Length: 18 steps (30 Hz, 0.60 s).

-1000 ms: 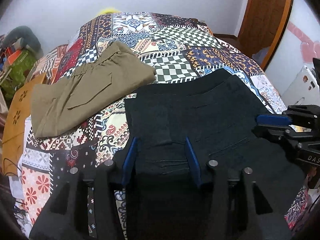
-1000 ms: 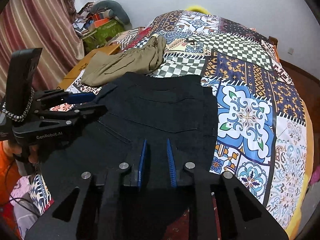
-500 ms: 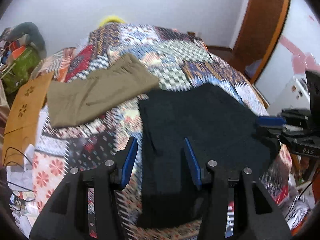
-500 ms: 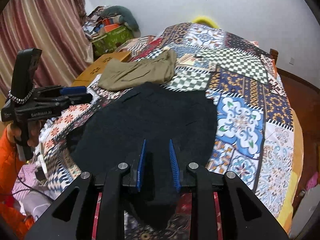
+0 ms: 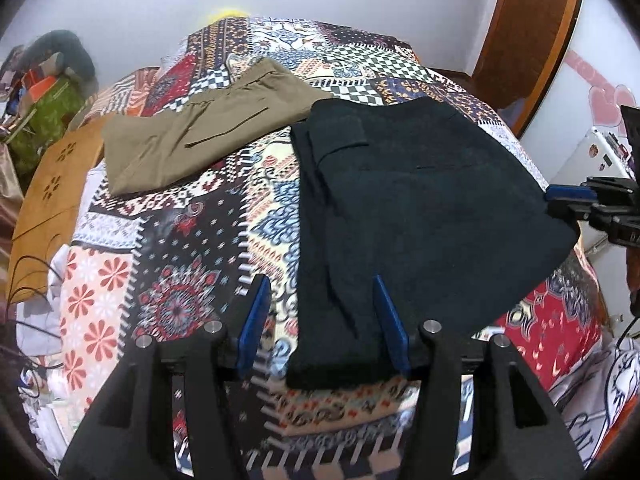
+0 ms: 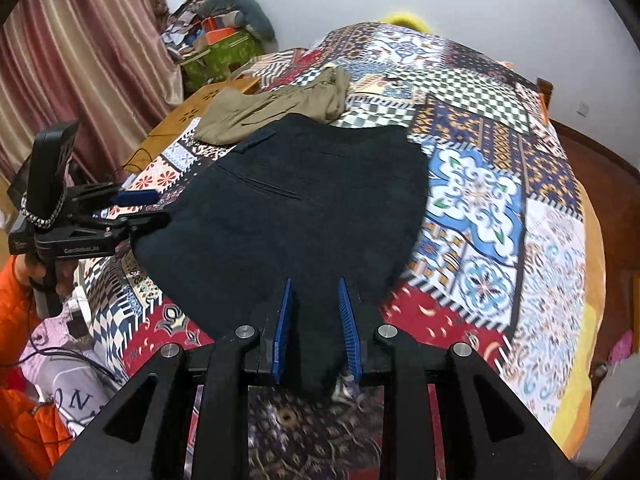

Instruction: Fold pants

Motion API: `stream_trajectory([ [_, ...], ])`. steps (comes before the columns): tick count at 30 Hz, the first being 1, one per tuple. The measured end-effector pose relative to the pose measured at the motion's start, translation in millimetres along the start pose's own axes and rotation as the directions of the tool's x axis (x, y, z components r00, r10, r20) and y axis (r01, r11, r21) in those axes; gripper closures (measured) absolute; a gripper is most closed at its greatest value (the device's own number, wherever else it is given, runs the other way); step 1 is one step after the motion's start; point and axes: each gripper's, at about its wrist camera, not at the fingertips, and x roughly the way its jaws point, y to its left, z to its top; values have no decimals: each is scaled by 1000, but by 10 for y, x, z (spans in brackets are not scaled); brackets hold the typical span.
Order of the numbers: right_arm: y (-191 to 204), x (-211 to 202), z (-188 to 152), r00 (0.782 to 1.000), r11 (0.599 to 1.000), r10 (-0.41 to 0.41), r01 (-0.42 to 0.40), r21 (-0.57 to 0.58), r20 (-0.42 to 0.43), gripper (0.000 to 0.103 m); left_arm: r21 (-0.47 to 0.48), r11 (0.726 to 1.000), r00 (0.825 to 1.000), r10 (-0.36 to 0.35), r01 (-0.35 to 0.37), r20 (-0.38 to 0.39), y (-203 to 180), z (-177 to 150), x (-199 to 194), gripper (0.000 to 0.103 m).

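Black pants (image 5: 420, 208) lie folded flat on the patterned bedspread (image 5: 180, 272); they also show in the right wrist view (image 6: 304, 208). My left gripper (image 5: 320, 320) is open and hovers above the pants' near left corner without holding them. My right gripper (image 6: 314, 320) is open, with the pants' near edge between its blue pads; it also shows at the right edge of the left wrist view (image 5: 576, 196). The left gripper shows at the left of the right wrist view (image 6: 132, 208).
Folded olive pants (image 5: 208, 128) lie at the far left of the bed. An orange wooden board (image 5: 52, 188) stands beside the bed on the left. A door (image 5: 532, 28) is at the right, curtains (image 6: 72, 48) and piled bags (image 6: 224, 40) at the left.
Both grippers have pulled back and risen from the black pants, which now lie farther away and whole in view. The right gripper's jaws have widened.
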Motion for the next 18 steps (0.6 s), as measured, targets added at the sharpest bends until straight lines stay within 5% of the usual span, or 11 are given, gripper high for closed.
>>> stream_trajectory([
  [11,-192,-174,-123,999,996,-37,35,81,23,75,-85,987,989,127,-134,-81,360,-256,31,50],
  [16,-239,-347,1,995,994,-52,43,104,87,73,-94,988,992,127,-126,11,356,-67,-171,50],
  [18,-212,-397,57,991,994,-73,62,92,110,61,-77,989,990,132,-128,52,303,49,-239,50],
])
